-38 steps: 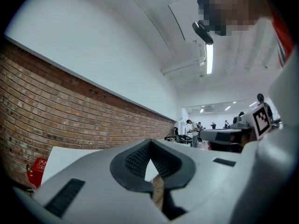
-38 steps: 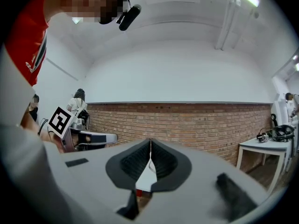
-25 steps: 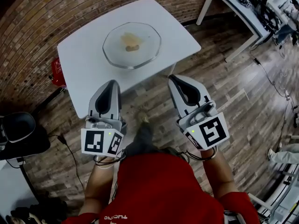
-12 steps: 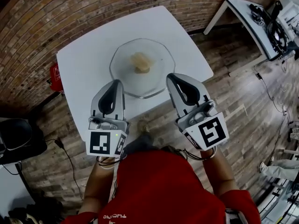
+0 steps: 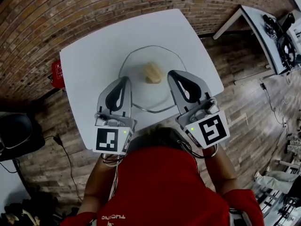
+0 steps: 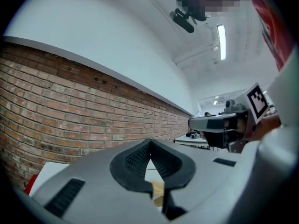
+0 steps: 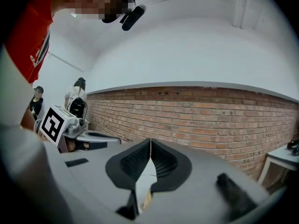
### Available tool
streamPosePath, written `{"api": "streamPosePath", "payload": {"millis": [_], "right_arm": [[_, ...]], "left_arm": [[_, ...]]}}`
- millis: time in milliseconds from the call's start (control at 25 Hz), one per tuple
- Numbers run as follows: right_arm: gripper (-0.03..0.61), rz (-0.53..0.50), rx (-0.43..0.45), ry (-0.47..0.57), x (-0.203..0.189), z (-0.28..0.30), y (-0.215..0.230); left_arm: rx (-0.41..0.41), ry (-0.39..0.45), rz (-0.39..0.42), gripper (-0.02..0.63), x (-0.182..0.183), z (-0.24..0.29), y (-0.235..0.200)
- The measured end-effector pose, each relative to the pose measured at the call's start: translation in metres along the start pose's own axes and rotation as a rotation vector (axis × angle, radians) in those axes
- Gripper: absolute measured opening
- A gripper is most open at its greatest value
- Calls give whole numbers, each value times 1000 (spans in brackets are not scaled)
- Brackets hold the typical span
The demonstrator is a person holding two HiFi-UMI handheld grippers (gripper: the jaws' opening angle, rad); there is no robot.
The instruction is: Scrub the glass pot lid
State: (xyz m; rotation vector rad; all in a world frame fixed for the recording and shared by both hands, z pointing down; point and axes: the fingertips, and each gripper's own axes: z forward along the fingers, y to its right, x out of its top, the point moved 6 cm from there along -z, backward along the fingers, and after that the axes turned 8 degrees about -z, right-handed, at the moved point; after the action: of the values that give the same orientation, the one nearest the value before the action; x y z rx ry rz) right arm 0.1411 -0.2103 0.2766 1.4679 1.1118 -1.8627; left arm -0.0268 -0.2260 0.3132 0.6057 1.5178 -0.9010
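The glass pot lid [image 5: 143, 95] lies flat on the white table [image 5: 94, 55], with a tan sponge [image 5: 153, 72] resting on its middle. My left gripper [image 5: 126, 79] is over the lid's left rim, held level, jaws shut and empty. My right gripper [image 5: 172, 74] is over the lid's right rim, also shut with nothing in it. In the left gripper view the shut jaws [image 6: 149, 142] meet at their tips, and a bit of the sponge [image 6: 158, 191] shows below them. The right gripper view shows its own tips [image 7: 150, 142] pressed together.
A brick wall [image 5: 70, 8] runs behind the table. A red object [image 5: 56, 72] sits by the table's left edge and a dark seat [image 5: 14, 131] stands on the floor at the left. Another table [image 5: 277, 27] with gear is at the upper right. People [image 7: 77, 99] stand far off.
The table and lid have come closer. Both grippers moved forward from over the floor to over the table, now flanking the sponge. Jaws stayed shut.
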Motion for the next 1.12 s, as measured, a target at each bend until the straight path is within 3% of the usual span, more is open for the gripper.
{"api": "streamPosePath", "payload": {"millis": [480, 800, 1120], "right_arm": [[31, -2, 132, -75, -41, 43, 19], [31, 35, 245, -138, -70, 59, 42], [31, 81, 298, -240, -97, 79, 50]], "left_arm": [[192, -36, -44, 17, -20, 15, -22], [329, -62, -54, 17, -30, 43, -9], [421, -166, -97, 17, -55, 51, -16]]}}
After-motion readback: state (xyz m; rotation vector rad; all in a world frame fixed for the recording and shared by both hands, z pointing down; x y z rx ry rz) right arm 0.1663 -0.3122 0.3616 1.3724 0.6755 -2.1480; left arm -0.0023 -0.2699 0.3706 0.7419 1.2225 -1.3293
